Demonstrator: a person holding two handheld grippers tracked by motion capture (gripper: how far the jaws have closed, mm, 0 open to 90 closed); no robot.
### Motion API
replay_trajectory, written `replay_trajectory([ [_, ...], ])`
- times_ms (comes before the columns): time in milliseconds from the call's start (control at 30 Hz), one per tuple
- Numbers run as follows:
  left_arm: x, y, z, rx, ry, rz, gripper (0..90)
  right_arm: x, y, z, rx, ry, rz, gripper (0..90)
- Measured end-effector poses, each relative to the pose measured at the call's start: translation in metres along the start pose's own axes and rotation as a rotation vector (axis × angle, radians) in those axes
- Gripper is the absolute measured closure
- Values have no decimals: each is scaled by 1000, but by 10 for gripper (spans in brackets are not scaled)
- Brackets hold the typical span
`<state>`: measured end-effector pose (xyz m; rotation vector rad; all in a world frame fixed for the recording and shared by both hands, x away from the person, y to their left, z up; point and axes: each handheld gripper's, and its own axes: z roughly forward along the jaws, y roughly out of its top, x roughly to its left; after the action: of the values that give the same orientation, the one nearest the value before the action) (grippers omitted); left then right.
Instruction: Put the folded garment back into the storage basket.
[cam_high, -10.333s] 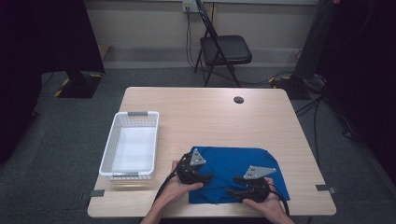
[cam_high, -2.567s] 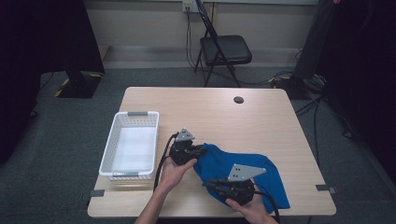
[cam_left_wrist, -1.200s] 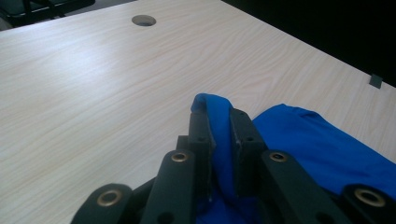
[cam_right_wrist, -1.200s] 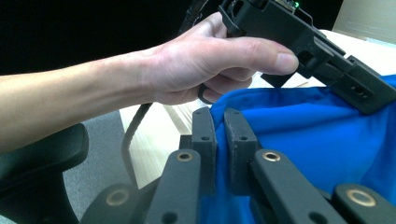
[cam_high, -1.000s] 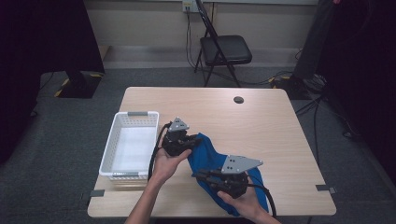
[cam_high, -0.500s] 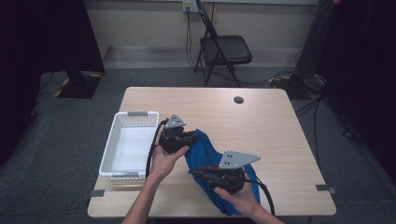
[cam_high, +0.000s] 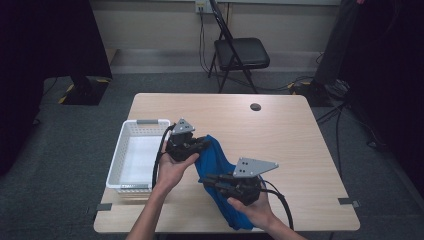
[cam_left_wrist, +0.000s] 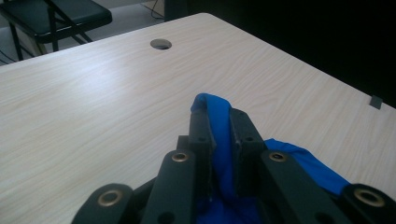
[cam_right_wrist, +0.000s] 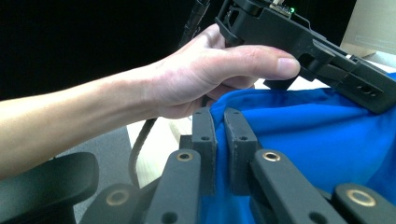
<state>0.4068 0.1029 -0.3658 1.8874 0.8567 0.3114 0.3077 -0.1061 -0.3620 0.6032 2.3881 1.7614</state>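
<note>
A blue cloth (cam_high: 218, 172) hangs bunched between my two grippers above the wooden table (cam_high: 280, 135). My left gripper (cam_high: 204, 142) is shut on its upper end, lifted near the white basket. In the left gripper view the blue cloth (cam_left_wrist: 219, 135) is pinched between the two black jaws of the left gripper (cam_left_wrist: 218, 128) and pokes out past the tips. My right gripper (cam_high: 209, 180), lower and nearer the front edge, is shut on another edge of the cloth. In the right gripper view the right gripper (cam_right_wrist: 219, 122) clamps the blue cloth (cam_right_wrist: 317, 130), with the left hand (cam_right_wrist: 210, 70) just beyond.
A white plastic basket (cam_high: 127, 167) stands at the table's left side, close to my left gripper. A round cable hole (cam_high: 256, 106) lies in the far part of the table. A black folding chair (cam_high: 240, 52) stands behind the table. Cables trail from both grippers.
Both grippers have lifted the cloth and carried it leftward toward the basket; earlier it lay spread flat near the front edge, now it hangs bunched between them.
</note>
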Motion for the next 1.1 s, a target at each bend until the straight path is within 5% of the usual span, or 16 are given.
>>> replay_trajectory([
  [1100, -21, -6, 41, 29, -31, 30, 813, -11, -37, -29, -5, -74, 45, 844],
])
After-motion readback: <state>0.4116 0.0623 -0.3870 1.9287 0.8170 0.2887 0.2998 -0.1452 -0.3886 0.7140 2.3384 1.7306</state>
